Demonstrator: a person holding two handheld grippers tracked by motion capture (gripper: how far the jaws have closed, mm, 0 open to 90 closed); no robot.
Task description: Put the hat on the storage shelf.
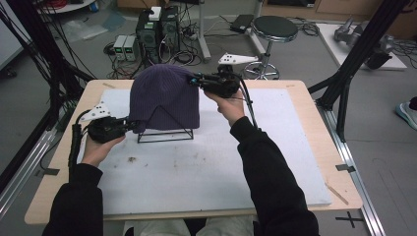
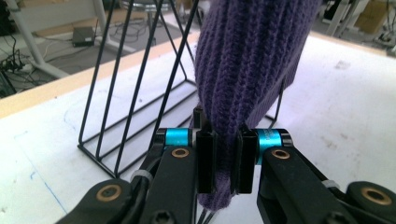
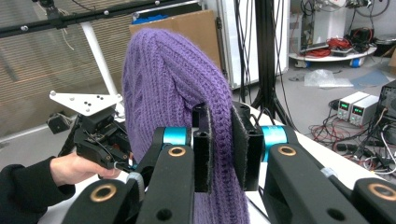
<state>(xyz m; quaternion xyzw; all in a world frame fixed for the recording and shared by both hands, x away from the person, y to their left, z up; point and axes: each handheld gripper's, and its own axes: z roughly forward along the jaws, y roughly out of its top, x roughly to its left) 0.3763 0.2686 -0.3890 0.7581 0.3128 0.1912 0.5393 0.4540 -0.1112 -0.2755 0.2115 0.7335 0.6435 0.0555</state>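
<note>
Left gripper (image 2: 226, 161) clamped on the lower edge of the purple beanie (image 1: 164, 98). Right gripper (image 3: 222, 154) pinched on its upper side. Beanie draped over black wire stand (image 1: 164, 132) on the white table mat (image 1: 221, 162).

The person wears black long sleeves (image 1: 275, 172) and light trousers. Each hand carries a black two-jaw gripper: the left gripper (image 2: 226, 161) and the right gripper (image 3: 221, 149) share flat black pads (image 2: 206, 161), with bright blue anodised cylinders just outside them and brass-ringed pivot screws just below. A grey three-cornered plate (image 1: 96, 111) with small dark dots tops each body, and a black cable (image 1: 75, 142) trails behind
</note>
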